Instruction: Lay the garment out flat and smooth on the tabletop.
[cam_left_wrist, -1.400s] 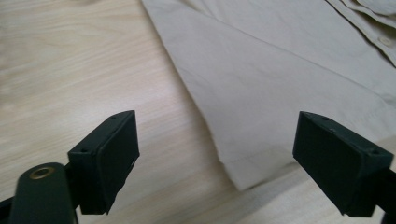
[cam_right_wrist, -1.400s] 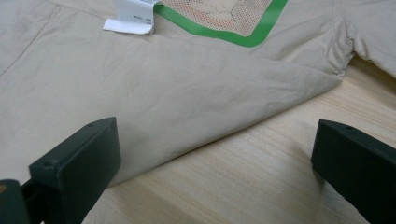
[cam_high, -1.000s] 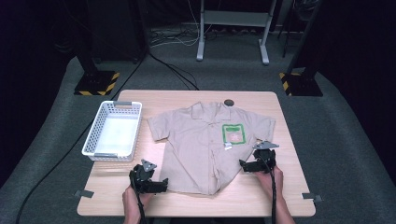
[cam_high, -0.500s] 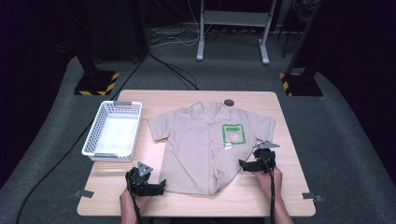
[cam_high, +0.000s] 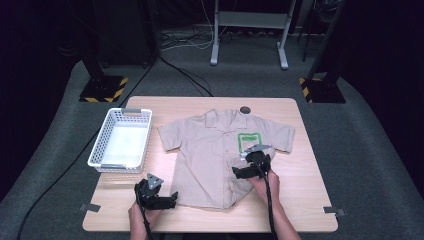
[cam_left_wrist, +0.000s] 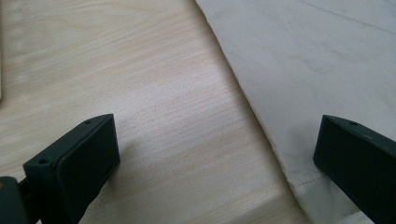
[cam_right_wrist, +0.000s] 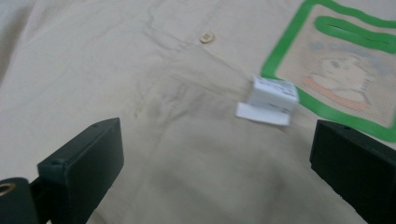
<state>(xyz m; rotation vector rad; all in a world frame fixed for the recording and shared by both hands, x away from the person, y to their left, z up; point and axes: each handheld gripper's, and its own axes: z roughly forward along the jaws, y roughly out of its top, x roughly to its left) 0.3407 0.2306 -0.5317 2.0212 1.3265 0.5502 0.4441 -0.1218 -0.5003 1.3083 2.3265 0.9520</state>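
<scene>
Beige short-sleeve shirt (cam_high: 215, 155), spread flat face-up at table ctr, collar at 12 o'clock, green-framed chest patch (cam_high: 248, 140) toward 2.

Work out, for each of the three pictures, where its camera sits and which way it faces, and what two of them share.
High view: above the person's side, facing forward and down on the table; both hands show.
Left gripper view: rides the left tool, over wood and the shirt edge; open jaws.
Right gripper view: rides the right tool, over the shirt's green patch; open jaws.
Shared: the shirt.
</scene>
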